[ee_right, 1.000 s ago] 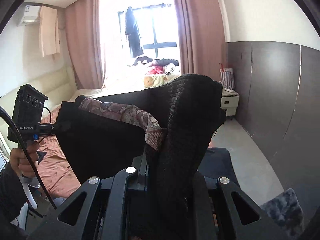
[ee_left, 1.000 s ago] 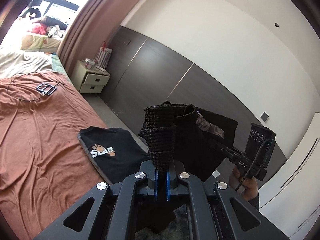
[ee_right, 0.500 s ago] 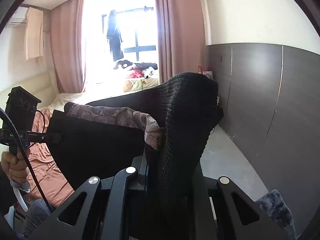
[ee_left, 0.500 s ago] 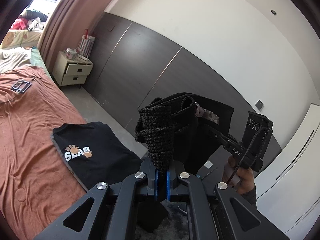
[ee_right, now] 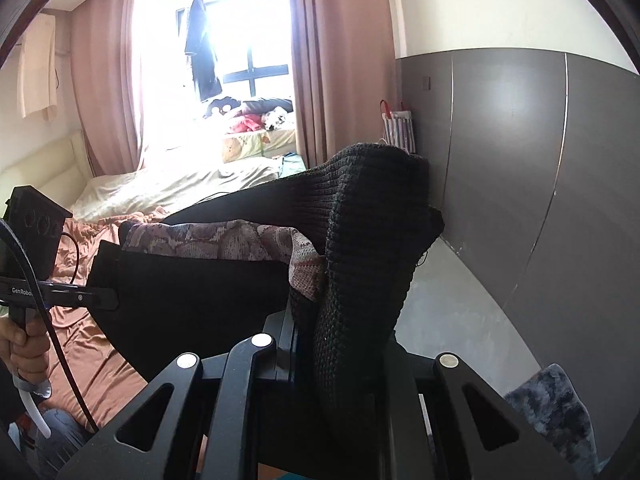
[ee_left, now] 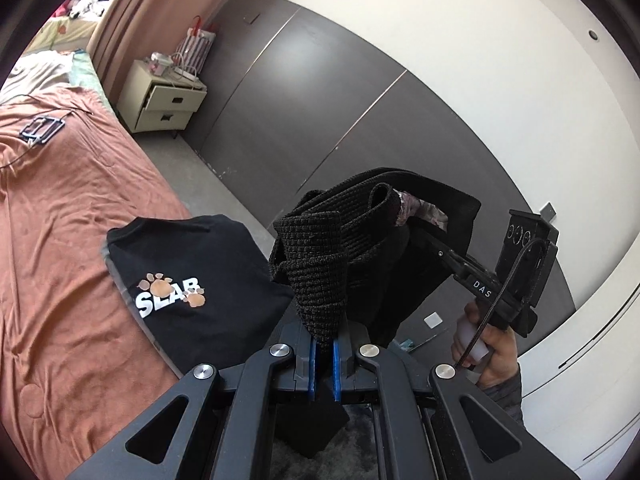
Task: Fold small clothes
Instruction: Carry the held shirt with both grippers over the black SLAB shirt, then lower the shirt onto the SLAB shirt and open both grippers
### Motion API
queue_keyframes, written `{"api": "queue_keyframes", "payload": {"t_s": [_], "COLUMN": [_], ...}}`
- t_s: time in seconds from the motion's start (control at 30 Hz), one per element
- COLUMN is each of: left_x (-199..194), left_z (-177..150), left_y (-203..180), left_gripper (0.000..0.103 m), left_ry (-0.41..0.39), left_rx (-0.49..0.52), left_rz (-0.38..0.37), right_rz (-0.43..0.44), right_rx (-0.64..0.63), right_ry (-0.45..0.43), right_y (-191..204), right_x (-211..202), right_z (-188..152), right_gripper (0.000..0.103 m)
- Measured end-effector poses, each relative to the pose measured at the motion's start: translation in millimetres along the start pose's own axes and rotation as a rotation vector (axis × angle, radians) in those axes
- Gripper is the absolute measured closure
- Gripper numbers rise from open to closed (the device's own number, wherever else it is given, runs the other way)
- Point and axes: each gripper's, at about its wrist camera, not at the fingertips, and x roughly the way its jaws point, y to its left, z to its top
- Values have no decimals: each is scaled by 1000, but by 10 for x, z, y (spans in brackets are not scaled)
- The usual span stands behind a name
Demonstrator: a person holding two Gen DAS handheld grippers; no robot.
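Black ribbed-knit garment point(ee_left: 320, 264) hangs stretched between left gripper point(ee_left: 324, 354) and right gripper point(ee_right: 304, 344), both clamped on its edge.

Two handheld grippers: the left gripper point(ee_left: 324, 354) and the right gripper point(ee_left: 434, 246), each clamped on the same cloth. One black knitted garment point(ee_left: 320, 264) with a patterned lining, stretched between them. One black T-shirt point(ee_left: 188, 280) printed with white letters and paw marks, flat on the bedspread. One orange bedspread point(ee_left: 60, 220). One small dark frame-like object point(ee_left: 40, 130) on it, too small to identify. One cream nightstand point(ee_left: 164, 100) with two drawers. One striped bag point(ee_left: 196, 46) beside it. Two hands visible, one per view point(ee_left: 490, 354) point(ee_right: 26, 346). One window point(ee_right: 240, 60), one dark garment point(ee_right: 202, 48) hung there.
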Motion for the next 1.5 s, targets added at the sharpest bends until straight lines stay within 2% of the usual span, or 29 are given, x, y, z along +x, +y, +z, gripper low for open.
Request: {"api": "queue_keyframes", "payload": {"t_s": [0.2,0.53,0.63,0.7,0.97,1.23,1.5], "left_x": [93,9,-14,-2,111,341,636], "left_z": [70,-44,-72,-79,20,230,383], "left_y": [167,-150,-205,-214,-53,481,1074], "left_gripper": [98,98,98,98,98,98,98], "left_ry": [8,4,5,6,14,-5,18], "left_rx": [-25,3,7,1,3,-46,-102], "left_rz": [-46,-102,-99,-97,-57,15,60], "right_rz": [-4,-23,-29,-31,-39,-46,-56], "right_rx": [3,3,2,10,54,63,49], "right_ry": [16,-8,-12,-18,19,60,161], "right_y": [156,370,306,64,-169,-248,-319], "right_x": [-12,-464,-618,-675,-244,351,1088], "right_z": [6,-5,-98,-178,-252,4,228], "right_gripper": [92,92,92,92,92,92,92]}}
